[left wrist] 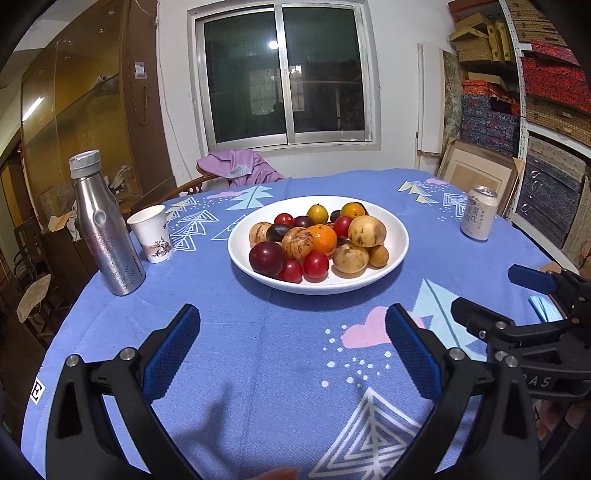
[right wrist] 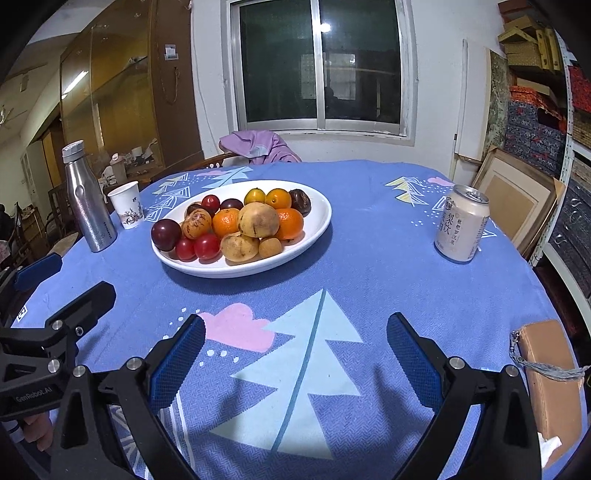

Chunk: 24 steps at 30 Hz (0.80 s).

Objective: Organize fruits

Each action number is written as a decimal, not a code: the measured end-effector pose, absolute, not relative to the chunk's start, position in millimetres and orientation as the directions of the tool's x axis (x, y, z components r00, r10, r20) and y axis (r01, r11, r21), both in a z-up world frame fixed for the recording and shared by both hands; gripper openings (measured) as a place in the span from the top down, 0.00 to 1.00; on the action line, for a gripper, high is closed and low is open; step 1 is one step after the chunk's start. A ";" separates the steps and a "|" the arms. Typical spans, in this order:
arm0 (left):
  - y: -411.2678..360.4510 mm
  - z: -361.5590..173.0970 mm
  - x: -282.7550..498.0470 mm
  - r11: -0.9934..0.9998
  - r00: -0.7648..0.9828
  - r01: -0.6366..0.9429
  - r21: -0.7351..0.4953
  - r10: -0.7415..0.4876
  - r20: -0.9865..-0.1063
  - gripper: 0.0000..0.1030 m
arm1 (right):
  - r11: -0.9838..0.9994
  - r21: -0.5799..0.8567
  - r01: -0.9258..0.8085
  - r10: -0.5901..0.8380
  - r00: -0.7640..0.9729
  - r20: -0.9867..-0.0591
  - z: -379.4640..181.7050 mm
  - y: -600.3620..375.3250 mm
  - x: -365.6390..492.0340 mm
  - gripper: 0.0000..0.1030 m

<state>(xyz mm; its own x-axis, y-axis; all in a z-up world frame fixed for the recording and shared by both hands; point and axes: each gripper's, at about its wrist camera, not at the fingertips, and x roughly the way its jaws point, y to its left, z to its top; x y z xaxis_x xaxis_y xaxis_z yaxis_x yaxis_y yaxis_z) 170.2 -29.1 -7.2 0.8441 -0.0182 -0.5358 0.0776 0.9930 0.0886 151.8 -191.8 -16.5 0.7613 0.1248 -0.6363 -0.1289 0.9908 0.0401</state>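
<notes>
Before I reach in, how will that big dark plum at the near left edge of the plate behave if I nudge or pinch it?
The dark plum is round and glossy, so it will probably roll or slip between the pads. It sits at the rim of the white plate against the red fruits, so a sideways push may tip it onto the cloth.

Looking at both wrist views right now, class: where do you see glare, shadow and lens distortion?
Left wrist view: a lamp's glare spot on the window, the white bowl shading the cloth in front of it, the table edge bent by the fisheye. Right wrist view: the same glare on the window, soft shadows under the open right gripper, dark vignetted corners.
</notes>
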 end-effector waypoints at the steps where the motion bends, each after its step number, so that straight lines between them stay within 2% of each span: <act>1: -29.5 -7.2 169.7 0.993 0.845 0.078 0.088 -0.019 -0.534 0.04 | 0.991 0.040 -0.129 0.125 0.761 -0.637 -16.6 -191.8 151.9 0.03; 24: -32.3 -9.1 165.7 0.991 0.840 0.107 0.077 -0.049 -0.540 0.04 | 0.991 0.038 -0.126 0.121 0.763 -0.635 -16.6 -192.2 150.3 0.03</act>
